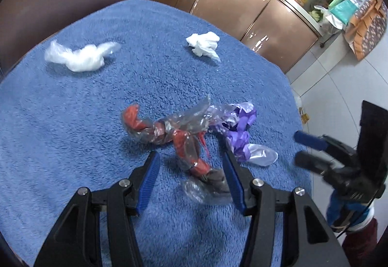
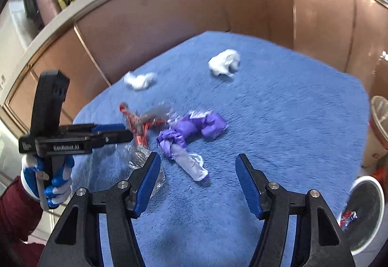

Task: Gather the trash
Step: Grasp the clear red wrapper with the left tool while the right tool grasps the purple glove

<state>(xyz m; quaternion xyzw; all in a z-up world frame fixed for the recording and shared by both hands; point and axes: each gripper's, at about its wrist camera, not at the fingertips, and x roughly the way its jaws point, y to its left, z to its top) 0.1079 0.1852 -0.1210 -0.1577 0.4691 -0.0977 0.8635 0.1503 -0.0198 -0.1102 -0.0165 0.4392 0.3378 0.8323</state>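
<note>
A red and clear plastic wrapper [image 1: 179, 138] lies on the blue towel [image 1: 72, 121]. My left gripper [image 1: 191, 157] is open, its fingers on either side of the wrapper's near end. A purple wrapper [image 1: 240, 131] lies just right of it. A white plastic bag [image 1: 80, 57] and a crumpled white tissue [image 1: 203, 45] lie farther back. My right gripper [image 2: 197, 160] is open and empty above the towel, near the purple wrapper [image 2: 191, 131]. It also shows in the left wrist view [image 1: 303, 149], off the table's right edge. The left gripper [image 2: 126, 132] shows by the red wrapper [image 2: 138, 126].
A white bin [image 2: 368, 213] with a wrapper inside stands at the lower right beside the table. Brown cabinets [image 1: 230, 0] run behind the table. The tiled floor [image 1: 339, 87] lies to the right. A paper bag [image 1: 366, 24] stands on the floor.
</note>
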